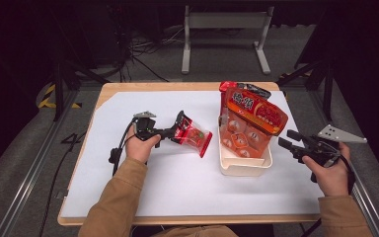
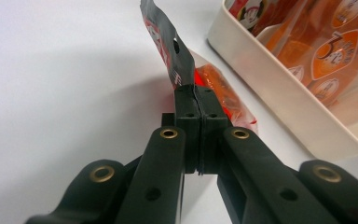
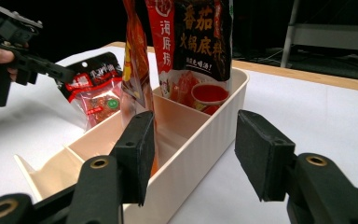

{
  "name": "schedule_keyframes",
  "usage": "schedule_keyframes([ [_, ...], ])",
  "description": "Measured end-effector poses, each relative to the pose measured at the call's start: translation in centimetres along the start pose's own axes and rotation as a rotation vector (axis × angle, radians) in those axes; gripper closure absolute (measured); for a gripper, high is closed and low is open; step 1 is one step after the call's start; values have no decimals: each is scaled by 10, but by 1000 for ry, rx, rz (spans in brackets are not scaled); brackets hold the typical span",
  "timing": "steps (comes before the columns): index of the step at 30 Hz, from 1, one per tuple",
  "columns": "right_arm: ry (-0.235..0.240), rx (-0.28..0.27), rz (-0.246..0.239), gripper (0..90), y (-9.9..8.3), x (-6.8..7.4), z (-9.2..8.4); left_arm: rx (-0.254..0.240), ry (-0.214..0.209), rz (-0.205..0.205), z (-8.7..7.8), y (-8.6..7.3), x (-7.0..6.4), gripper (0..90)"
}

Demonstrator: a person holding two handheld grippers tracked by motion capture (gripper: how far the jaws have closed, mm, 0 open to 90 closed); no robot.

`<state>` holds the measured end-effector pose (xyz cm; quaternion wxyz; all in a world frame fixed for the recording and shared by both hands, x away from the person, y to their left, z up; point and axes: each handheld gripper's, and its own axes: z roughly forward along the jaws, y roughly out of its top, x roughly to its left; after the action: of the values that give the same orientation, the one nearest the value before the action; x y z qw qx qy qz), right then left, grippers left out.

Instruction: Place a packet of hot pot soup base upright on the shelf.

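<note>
A small red clear-fronted snack packet (image 1: 193,137) hangs tilted just above the white table cover, left of a cream bin (image 1: 244,168). My left gripper (image 1: 177,129) is shut on the packet's top edge. In the left gripper view the jaws stand pressed together (image 2: 196,95) on the packet's silver seal (image 2: 168,46). My right gripper (image 1: 285,139) stands open just right of the bin, pointing at it. In the right gripper view its pads (image 3: 137,144) are well apart and press on nothing, with the bin's near corner (image 3: 214,112) beyond them.
The divided bin holds an upright orange bag (image 1: 251,121) and a red-and-black sauce bag (image 3: 196,37), both rising well above its rim. The white cover (image 1: 177,187) lies on a wooden table (image 1: 177,218). Beyond the table are a white metal stand (image 1: 224,22) and cables.
</note>
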<state>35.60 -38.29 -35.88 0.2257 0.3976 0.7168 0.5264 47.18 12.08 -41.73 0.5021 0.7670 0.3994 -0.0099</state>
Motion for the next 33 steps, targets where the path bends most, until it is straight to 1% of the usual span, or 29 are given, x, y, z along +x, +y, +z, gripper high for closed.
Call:
schedule_keyframes([
  [3,-8,8,-8,485,0,-1,-1,-9,-2,12,-4,3,-5,896],
  [6,-10,31,-9,502,1,0,-3,-22,-8,44,-12,8,-13,897],
  [8,-15,49,-17,517,2,0,-4,-34,-14,55,-15,10,-17,897],
  [10,-17,58,-21,525,3,1,-4,-35,-17,71,-19,12,-20,898],
  [11,-17,60,-23,526,3,1,-5,-35,-19,88,-21,14,-23,898],
  [12,-16,61,-26,527,3,2,-5,-33,-18,94,-23,15,-25,898],
  [14,-13,63,-26,527,4,2,-5,-30,-12,135,-28,19,-33,899],
  [15,-13,64,-27,528,3,2,-5,-30,-12,135,-28,19,-33,899],
  [16,-13,64,-27,528,3,2,-5,-29,-12,157,-30,20,-35,899],
  [17,-11,66,-24,528,4,1,-5,-25,-24,173,-33,22,-42,899],
  [18,-11,66,-24,528,4,1,-5,-25,-24,173,-33,22,-42,899],
  [20,-12,68,-26,529,4,1,-4,-20,-38,197,-35,23,-46,899],
  [25,-16,71,-37,530,4,-1,-3,5,-20,271,-42,27,-61,900],
  [27,-21,76,-40,528,4,-2,-3,10,-23,291,-45,28,-64,900],
  [29,-22,78,-41,518,3,-2,-3,13,-24,294,-47,29,-66,900],
  [30,-22,78,-41,518,3,-2,-3,11,-30,303,-49,30,-68,900],
  [33,-29,83,-49,507,3,-3,-2,28,-49,320,-55,32,-74,900],
])
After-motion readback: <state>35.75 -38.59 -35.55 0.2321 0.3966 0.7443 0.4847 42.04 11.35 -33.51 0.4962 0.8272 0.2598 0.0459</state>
